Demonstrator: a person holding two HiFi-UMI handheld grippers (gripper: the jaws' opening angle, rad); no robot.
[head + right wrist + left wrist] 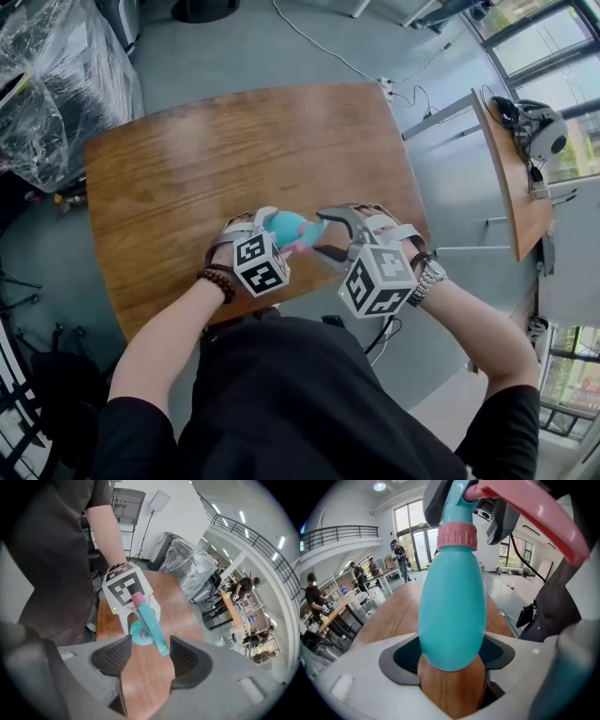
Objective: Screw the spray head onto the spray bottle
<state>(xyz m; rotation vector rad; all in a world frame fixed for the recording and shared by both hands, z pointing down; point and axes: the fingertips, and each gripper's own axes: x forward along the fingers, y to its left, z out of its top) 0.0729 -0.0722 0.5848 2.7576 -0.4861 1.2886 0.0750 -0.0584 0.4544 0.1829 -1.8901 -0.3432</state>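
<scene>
Spray bottle (452, 611): teal, egg-shaped body, held in the air over the near edge of the wooden desk (234, 150); lower body clamped between the jaws of the left gripper (450, 658). Spray head (151, 620): teal with pink collar and pink trigger; seated on the bottle's neck, how tightly cannot be told. Right gripper (150, 660): jaws standing apart, pads pressing on nothing; spray head's nozzle points toward their gap.

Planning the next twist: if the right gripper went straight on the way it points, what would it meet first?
Probably the spray head, just ahead of its open jaws, on the spray bottle that the left gripper holds.
</scene>
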